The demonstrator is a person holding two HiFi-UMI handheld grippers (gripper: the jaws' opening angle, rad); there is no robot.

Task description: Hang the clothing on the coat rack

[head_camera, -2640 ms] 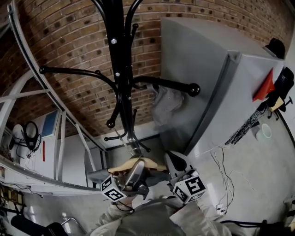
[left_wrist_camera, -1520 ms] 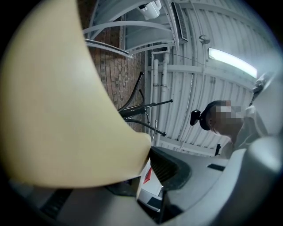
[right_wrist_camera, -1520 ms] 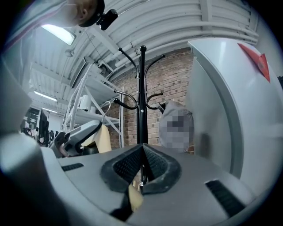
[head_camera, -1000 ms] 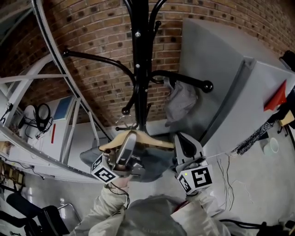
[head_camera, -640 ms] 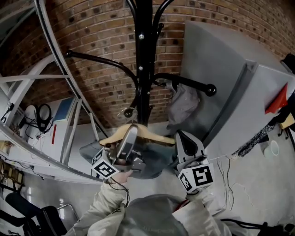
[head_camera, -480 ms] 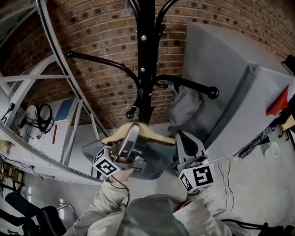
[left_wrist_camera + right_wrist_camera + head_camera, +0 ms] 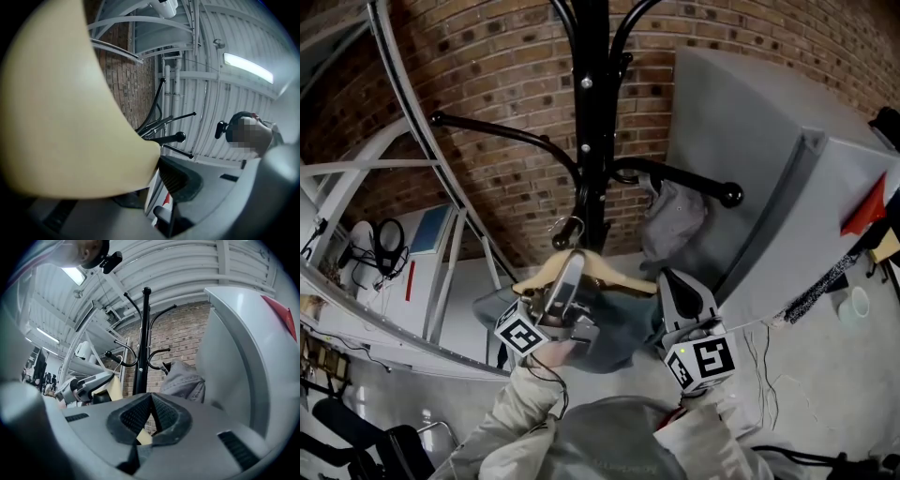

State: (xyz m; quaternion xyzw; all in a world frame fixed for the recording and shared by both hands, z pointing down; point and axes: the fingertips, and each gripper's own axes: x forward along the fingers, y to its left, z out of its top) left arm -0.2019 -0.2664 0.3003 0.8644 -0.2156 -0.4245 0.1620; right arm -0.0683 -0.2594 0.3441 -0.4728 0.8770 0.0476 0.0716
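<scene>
The black coat rack (image 7: 591, 112) stands before the brick wall, with a grey garment (image 7: 673, 220) draped on its right arm. Below it a wooden hanger (image 7: 542, 272) carries dark blue-grey clothing (image 7: 619, 328). The hanger's metal hook (image 7: 567, 228) is right by the tip of a low rack hook (image 7: 560, 242). My left gripper (image 7: 572, 269) is shut on the hanger's middle; in the left gripper view the hanger (image 7: 61, 117) fills the jaws. My right gripper (image 7: 667, 279) is shut on the hanger's right end. Its pads (image 7: 161, 420) pinch a beige bit of hanger.
A large grey panel (image 7: 769, 169) leans close on the rack's right. A white metal frame (image 7: 422, 159) runs along the left. Cables (image 7: 769, 328) lie on the floor at right. The rack's left arm (image 7: 487, 131) is bare.
Both grippers have lifted the hanger toward the rack. Its metal hook has come up beside the tip of the low rack hook.
</scene>
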